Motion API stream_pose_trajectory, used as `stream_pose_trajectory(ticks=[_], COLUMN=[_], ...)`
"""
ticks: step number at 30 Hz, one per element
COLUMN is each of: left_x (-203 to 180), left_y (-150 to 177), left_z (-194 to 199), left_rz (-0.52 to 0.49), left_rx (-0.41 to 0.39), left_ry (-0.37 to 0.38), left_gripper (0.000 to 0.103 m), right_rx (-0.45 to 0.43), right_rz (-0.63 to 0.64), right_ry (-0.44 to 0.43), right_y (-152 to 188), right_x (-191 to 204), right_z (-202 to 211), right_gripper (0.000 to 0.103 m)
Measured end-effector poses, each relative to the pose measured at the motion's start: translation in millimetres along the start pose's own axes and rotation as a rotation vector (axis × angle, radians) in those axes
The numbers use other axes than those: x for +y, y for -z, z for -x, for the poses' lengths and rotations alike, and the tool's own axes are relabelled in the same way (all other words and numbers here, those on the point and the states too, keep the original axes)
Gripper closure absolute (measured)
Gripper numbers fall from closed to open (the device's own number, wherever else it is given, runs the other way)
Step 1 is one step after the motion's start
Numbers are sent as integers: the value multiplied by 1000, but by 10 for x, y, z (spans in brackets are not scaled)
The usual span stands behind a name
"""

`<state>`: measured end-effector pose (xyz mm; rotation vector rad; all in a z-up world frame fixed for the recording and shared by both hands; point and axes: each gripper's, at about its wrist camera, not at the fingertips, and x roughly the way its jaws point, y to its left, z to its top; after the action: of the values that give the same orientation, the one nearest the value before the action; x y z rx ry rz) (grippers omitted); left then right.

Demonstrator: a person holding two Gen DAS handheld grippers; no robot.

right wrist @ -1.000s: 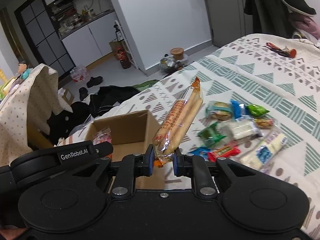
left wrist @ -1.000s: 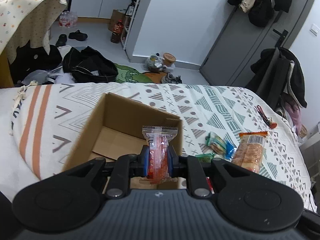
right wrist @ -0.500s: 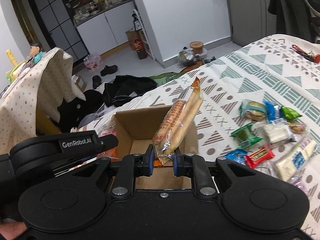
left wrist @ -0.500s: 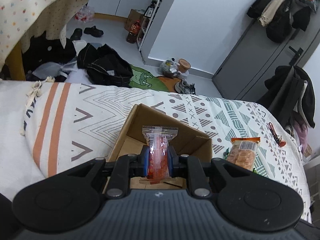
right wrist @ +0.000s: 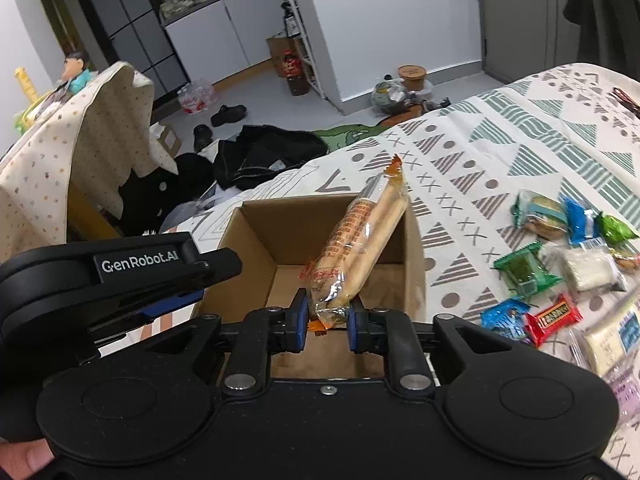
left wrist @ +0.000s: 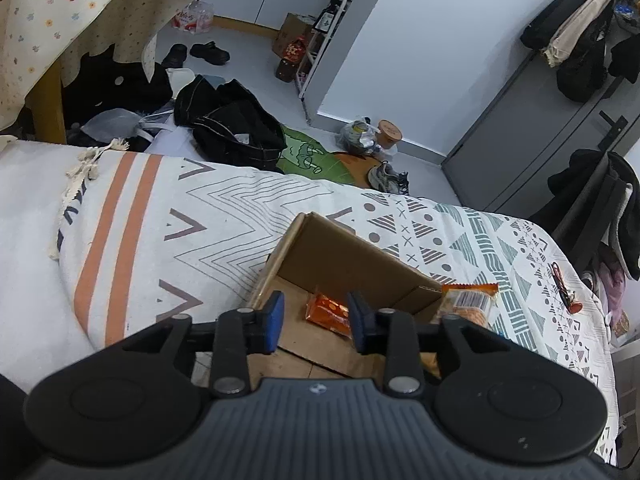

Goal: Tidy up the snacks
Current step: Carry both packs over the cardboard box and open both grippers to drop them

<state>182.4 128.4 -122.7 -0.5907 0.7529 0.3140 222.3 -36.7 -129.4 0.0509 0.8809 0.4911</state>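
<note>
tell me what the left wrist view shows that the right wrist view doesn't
Only the left wrist view shows the red snack packet lying on the box floor, between the open left gripper. Only the right wrist view shows the loose snack pile on the bedspread and the right gripper shut on the long biscuit pack. Both show the cardboard box and that biscuit pack.

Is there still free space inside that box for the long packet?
Yes. The cardboard box holds only a small orange packet; the floor toward its far wall is bare. The long packet hangs above it. Right of the box, the loose snacks crowd the bedspread.
</note>
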Motion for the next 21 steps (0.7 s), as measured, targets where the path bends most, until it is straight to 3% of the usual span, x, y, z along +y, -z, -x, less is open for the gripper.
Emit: stream_pose_trajectory(ticks=[3, 9, 14, 16, 21], left_x=[10, 29, -22, -71, -218], left_y=[2, 11, 53, 82, 178], left_z=[-11, 1, -17, -17, 41], left_rz=[3, 31, 11, -6, -81], left_rx=[7, 7, 14, 22, 14], left_ry=[-13, -46, -79, -88, -88], left_gripper=[56, 24, 20, 19, 15], right_rx=[8, -15, -45, -49, -70], right_rz=[6, 6, -18, -35, -48], right_ry=[25, 71, 129, 157, 236], right_y=[12, 31, 63, 81, 133], right_x=[17, -22, -160, -235, -397], right_z=[-6, 140, 317, 383, 563], right_gripper=[69, 48, 37, 27, 12])
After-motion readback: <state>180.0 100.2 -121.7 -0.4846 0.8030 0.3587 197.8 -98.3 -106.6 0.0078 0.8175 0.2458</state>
